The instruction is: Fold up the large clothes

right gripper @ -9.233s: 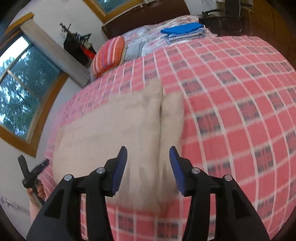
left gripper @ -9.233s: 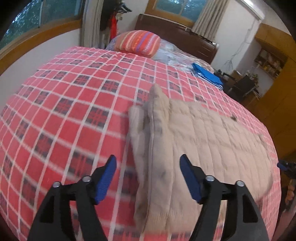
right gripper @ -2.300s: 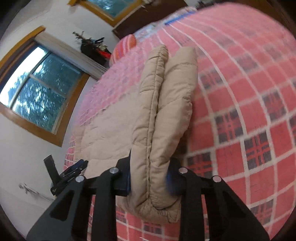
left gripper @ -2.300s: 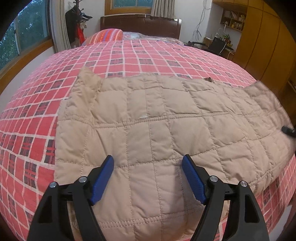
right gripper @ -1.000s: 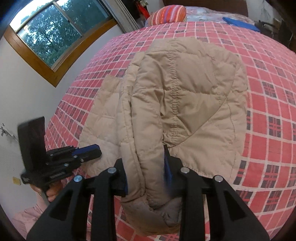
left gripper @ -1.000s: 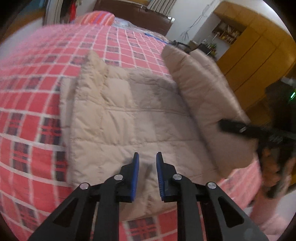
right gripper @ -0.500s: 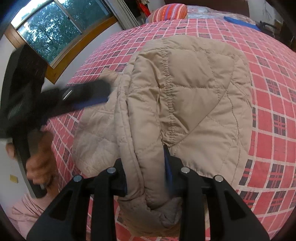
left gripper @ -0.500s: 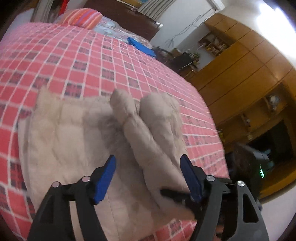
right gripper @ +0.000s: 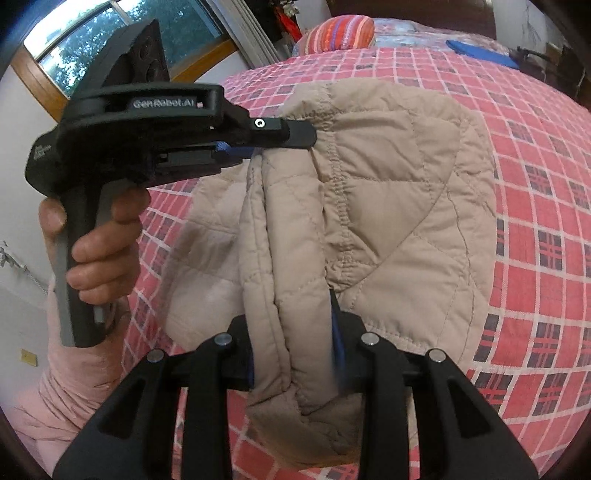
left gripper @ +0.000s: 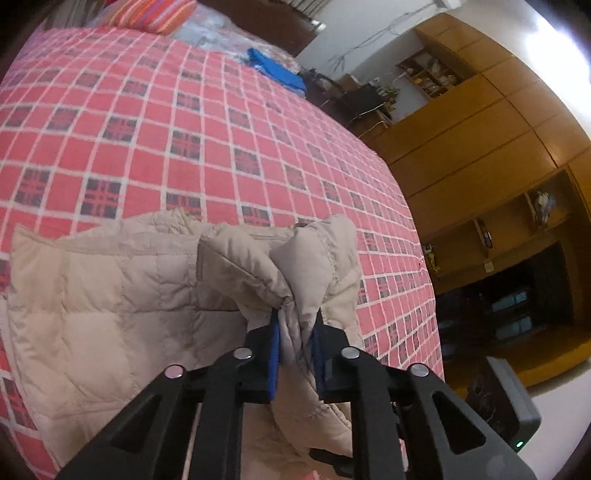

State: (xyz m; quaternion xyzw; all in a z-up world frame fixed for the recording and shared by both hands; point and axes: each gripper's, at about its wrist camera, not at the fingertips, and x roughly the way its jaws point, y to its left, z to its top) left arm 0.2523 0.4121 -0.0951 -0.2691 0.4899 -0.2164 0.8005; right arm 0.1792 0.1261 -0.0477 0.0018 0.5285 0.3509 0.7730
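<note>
A beige quilted jacket [left gripper: 110, 295] lies on the red plaid bed near its front edge, with one side folded over and lifted. My left gripper [left gripper: 295, 325] is shut on a bunched part of that lifted edge. In the right wrist view the jacket [right gripper: 388, 206] drapes away from me, and my right gripper [right gripper: 293, 332] is shut on its thick doubled edge. The left gripper [right gripper: 269, 146] shows there too, held by a hand [right gripper: 99, 251], pinching the same edge farther up.
The red plaid bedcover [left gripper: 147, 110] stretches behind the jacket. A striped pillow [left gripper: 155, 14] and a folded blue cloth [left gripper: 277, 70] lie at the head end. Wooden wardrobes [left gripper: 480, 147] stand to the right, a window [right gripper: 110, 40] to the left.
The left gripper was open above the folded jacket half a second ago; it has closed on the lifted edge. The right gripper has kept its hold throughout.
</note>
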